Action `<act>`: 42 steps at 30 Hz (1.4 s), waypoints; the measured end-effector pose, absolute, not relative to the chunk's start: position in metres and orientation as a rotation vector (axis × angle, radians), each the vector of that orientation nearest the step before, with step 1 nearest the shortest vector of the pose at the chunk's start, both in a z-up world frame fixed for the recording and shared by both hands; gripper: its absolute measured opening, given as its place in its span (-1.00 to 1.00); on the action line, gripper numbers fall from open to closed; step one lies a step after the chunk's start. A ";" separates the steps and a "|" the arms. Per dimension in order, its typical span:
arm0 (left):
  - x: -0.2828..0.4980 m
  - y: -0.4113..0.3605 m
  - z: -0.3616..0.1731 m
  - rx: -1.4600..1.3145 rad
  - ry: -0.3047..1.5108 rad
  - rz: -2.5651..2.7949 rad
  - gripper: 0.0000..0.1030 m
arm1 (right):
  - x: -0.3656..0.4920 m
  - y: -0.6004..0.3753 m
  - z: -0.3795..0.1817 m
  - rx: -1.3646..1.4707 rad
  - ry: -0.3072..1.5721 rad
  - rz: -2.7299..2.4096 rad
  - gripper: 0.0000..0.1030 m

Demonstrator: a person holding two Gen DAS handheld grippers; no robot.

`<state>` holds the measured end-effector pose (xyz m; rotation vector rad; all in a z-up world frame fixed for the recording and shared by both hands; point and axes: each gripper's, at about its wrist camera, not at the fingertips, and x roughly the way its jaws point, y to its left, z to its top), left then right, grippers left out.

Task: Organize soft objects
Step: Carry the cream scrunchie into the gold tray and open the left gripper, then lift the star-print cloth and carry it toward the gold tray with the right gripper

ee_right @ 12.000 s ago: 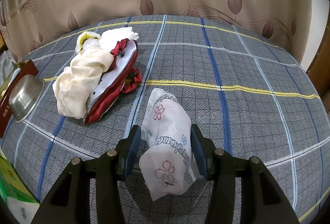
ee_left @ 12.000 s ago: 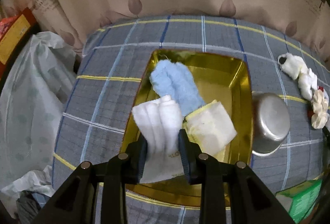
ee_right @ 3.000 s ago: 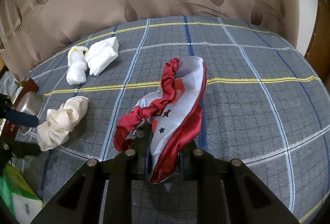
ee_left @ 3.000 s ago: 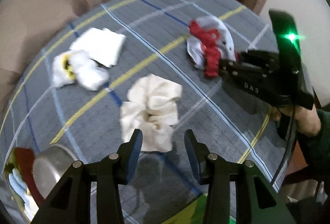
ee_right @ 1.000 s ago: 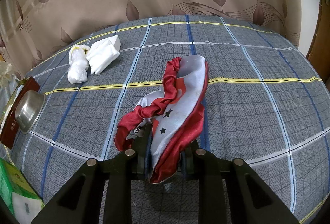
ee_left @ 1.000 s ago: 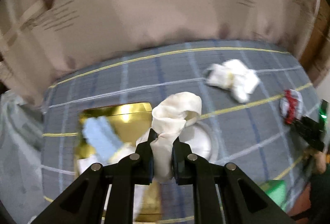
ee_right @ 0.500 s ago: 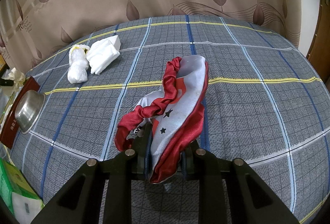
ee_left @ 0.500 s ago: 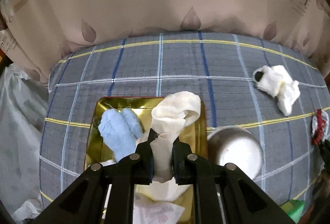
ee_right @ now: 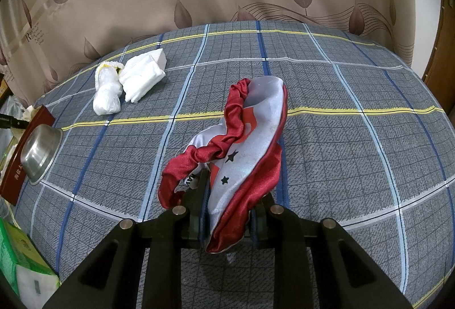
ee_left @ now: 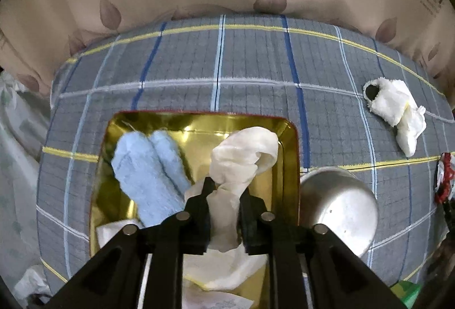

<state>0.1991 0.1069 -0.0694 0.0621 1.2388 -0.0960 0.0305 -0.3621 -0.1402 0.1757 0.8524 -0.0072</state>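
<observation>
The gold tray [ee_left: 290,166] on the plaid-covered desk [ee_left: 250,75] serves as the collection point. It already contains a light blue towel [ee_left: 150,175], white folded cloths at its near edge [ee_left: 221,266] and a printed packet [ee_left: 216,302] partly visible at the bottom of the left wrist view.

The left gripper [ee_left: 224,212] is positioned over the tray, pointing steeply down. Its jaws are opening, with the cream cloth [ee_left: 241,161] between them; the upper part of the cloth droops onto the tray interior. This item is judged to be at the point of release.

The right gripper [ee_right: 227,212] is closed on the red and white satin cloth [ee_right: 247,144], which lies draped across the desk, well apart from the tray. It is not yet transferred.

Two items rest on the desk beyond it, touching each other: a white rolled bundle [ee_right: 106,92] and a white folded pack [ee_right: 143,72]. Both are still to be collected.

An upturned steel bowl [ee_left: 338,212] sits just beside the tray's right edge, and a green tissue pack [ee_right: 20,266] lies at the near corner.

Estimated progress: more than half complete, with three soft items left outside the tray.
</observation>
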 end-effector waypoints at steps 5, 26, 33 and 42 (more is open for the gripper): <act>0.194 0.106 -0.067 0.041 1.267 -0.127 -0.39 | 0.031 -0.362 -0.140 0.176 0.852 -0.008 -0.58; 0.105 0.113 -0.020 0.035 1.103 -0.160 -0.38 | 0.031 -0.361 -0.138 0.190 0.855 0.011 -0.40; 0.070 0.125 -0.026 0.023 1.085 -0.135 -0.38 | 0.034 -0.356 -0.129 0.232 0.866 0.000 -0.05; 0.051 0.148 -0.034 -0.049 1.073 -0.116 -0.38 | 0.008 -0.368 -0.110 0.190 0.869 -0.107 0.26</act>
